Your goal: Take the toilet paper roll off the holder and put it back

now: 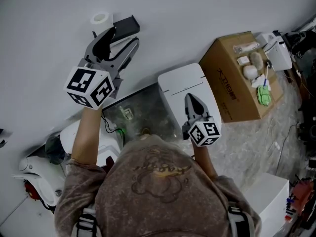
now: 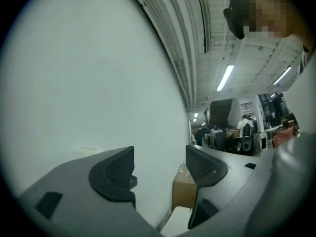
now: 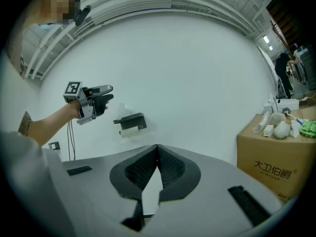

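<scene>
1. White wall (image 1: 197, 14) fills the upper part of the head view, and everything the task concerns hangs on it.
2. Below it stands a white toilet cistern (image 1: 173, 97), with a cardboard box (image 1: 232, 83) carrying small odds and ends just beside it on the right.
3. Raised up near the wall, the left gripper (image 1: 124, 37) has its jaws wide apart. Its own view shows only bare wall and the distant box between the pads, so it has hold of nothing.
4. Hanging low over the cistern lid, well apart from the holder, the right gripper (image 1: 191, 98) has its jaws pressed together at the tips. Nothing is between them.
5. Mounted on the wall, the black holder (image 1: 127, 24) lies just past the left gripper's fingertips. Whether a fingertip touches it cannot be told.
6. At the holder's left end, the toilet paper roll (image 1: 100, 19) shows its round end and core hole to the head camera.
   - It seems to stand on end there.
   - Whether it rests on the holder's top or on its arm is not clear.
7. As for progress, neither tool grips the roll, which is at the holder and not carried anywhere.
   - My judgement is that the left gripper is placed either to close on the roll or to draw clear of it. The pictures do not settle which.
   - If the roll is only stood on top, seating it properly on the holder remains to be done.
</scene>
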Motion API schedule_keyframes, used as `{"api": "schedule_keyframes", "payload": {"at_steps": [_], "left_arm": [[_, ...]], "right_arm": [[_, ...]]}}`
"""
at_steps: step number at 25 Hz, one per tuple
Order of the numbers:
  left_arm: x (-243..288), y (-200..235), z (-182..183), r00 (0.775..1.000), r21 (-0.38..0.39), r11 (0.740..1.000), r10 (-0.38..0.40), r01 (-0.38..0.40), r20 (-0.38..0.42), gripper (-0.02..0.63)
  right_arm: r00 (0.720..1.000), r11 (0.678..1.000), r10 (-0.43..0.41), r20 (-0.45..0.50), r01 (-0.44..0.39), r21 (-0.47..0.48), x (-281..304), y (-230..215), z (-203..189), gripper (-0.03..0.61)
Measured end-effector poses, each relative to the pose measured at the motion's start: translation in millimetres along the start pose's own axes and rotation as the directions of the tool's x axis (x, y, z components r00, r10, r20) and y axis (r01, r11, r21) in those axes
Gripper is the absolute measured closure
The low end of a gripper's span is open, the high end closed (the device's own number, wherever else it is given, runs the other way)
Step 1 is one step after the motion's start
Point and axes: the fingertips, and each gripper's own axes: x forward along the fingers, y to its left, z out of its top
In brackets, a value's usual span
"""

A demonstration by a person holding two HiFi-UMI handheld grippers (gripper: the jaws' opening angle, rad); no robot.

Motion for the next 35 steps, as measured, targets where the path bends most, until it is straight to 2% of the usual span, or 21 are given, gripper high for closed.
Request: {"api": "schedule_keyframes", "payload": {"at_steps": [7,11,17,21,24,31,35], "left_arm": [[-12,-49,-70,0.994,-0.064,0.995,-0.08,0.076,-0.072,0.293],[-22,-72,-105,0.99,-0.062,0.994,-0.099,0.094,-0.097,0.293],[-36,-90,-151,0.988,-0.146,0.987,-0.091,0.072,-0.127,0.293],[-42,-90,-170,0.986,-0.16,0.986,-0.071,0.046,-0.151,0.305],[-45,-87,-178,0.984,-0.162,0.986,-0.053,0.026,-0.167,0.344],[-53,-87,-183,0.983,-0.187,0.982,-0.043,0.01,-0.178,0.533],[-56,-86,-184,0.983,-0.208,0.978,-0.036,-0.002,-0.178,0.591]], "right_arm": [[1.0,1.0,-0.002,0.002,0.002,-0.009,-3,2,2,0.583],[1.0,1.0,-0.005,0.003,0.005,-0.015,-5,0,4,0.583],[1.0,0.999,-0.008,0.015,0.008,-0.031,-8,-1,8,0.583],[1.0,0.999,-0.007,0.018,0.008,-0.054,-11,1,9,0.583],[1.0,0.998,-0.008,0.017,0.009,-0.06,-12,1,8,0.583],[1.0,0.997,-0.008,0.022,0.01,-0.074,-17,-2,14,0.583],[1.0,0.997,-0.006,0.024,0.008,-0.074,-17,-1,13,0.583]]}}
